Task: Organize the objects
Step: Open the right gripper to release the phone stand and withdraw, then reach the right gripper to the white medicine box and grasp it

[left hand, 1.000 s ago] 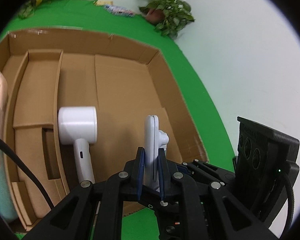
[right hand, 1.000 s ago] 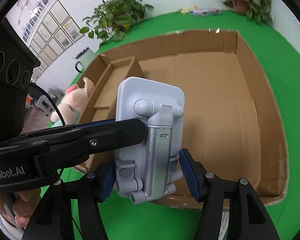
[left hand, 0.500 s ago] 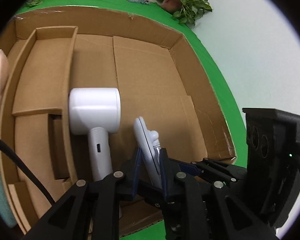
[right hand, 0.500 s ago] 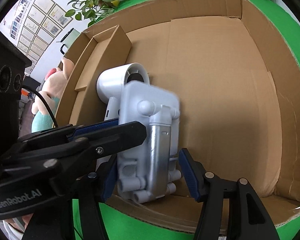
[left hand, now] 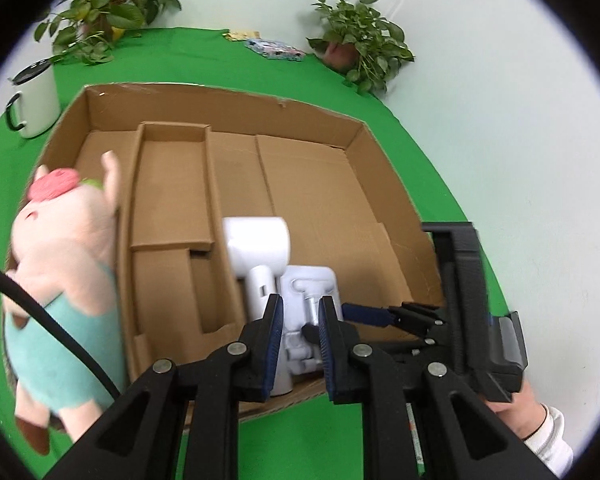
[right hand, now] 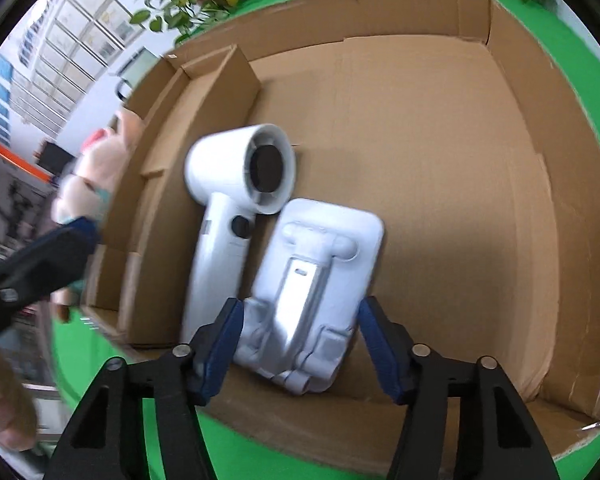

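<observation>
Left wrist view showed your left gripper [left hand: 300, 330] with fingers parted, empty, above the box's near edge. Beside the hair dryer [right hand: 236, 208], the phone stand [right hand: 312, 296] lay flat in the cardboard box [right hand: 460, 140]. Your right gripper [right hand: 300, 344] straddled it, spread wide, seemingly not touching.

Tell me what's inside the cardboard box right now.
In the cardboard box, a white hair dryer and a grey phone stand lie side by side near the front wall, beside a cardboard divider insert. The floor beneath them is hidden.
</observation>
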